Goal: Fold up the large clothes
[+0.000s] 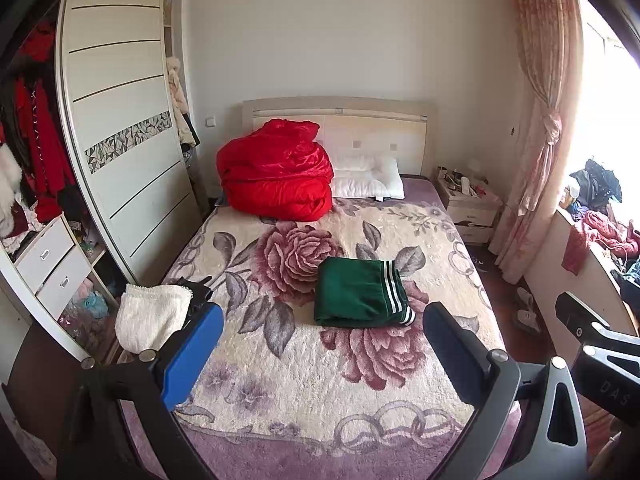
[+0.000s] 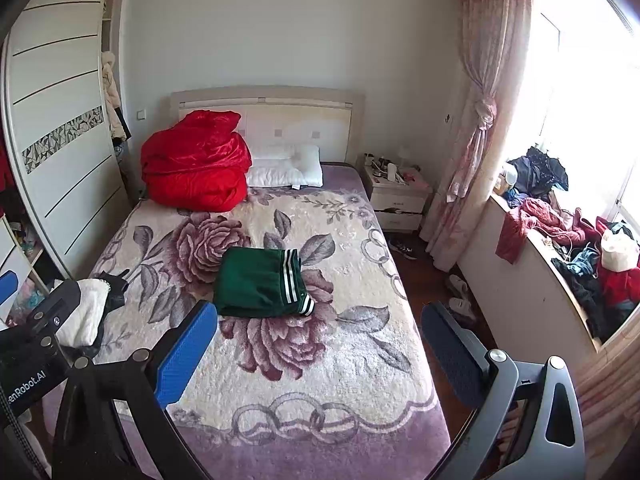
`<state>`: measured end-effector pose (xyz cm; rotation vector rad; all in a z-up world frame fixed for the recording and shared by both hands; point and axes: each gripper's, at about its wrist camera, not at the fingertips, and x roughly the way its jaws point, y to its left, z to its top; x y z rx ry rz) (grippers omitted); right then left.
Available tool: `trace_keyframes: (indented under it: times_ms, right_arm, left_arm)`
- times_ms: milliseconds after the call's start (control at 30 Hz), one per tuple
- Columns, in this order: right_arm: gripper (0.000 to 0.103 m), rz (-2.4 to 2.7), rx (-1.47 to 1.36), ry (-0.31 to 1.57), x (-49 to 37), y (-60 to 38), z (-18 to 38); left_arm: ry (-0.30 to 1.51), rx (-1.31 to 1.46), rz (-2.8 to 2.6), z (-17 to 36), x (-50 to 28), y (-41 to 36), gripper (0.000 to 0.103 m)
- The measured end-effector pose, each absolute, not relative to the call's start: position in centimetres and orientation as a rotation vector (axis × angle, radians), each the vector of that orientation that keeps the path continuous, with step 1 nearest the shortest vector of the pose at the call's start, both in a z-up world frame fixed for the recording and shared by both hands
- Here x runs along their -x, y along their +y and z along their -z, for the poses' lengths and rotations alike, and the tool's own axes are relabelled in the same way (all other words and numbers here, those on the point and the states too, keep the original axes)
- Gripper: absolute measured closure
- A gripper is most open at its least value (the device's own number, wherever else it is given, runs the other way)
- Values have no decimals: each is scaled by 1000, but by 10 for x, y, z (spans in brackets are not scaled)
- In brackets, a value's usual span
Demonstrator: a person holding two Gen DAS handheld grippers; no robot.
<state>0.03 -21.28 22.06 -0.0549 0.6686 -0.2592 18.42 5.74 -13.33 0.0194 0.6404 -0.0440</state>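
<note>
Both wide-open, empty grippers, left gripper and right gripper, hover before folded green garment on bed.

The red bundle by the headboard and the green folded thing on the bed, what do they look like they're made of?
Red bundle: probably satin-like fabric, since its creases shine. Green folded garment: matte, looks like knit or fleece, with white-striped ribbed trim.
</note>
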Motion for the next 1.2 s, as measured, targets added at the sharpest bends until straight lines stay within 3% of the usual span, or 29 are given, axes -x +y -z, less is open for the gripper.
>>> trace_keyframes:
  times_ms: [1200]
  right_arm:
    - [0, 269, 43, 665, 10, -204, -219]
  left_arm:
    - [630, -26, 36, 126, -190, 63, 1]
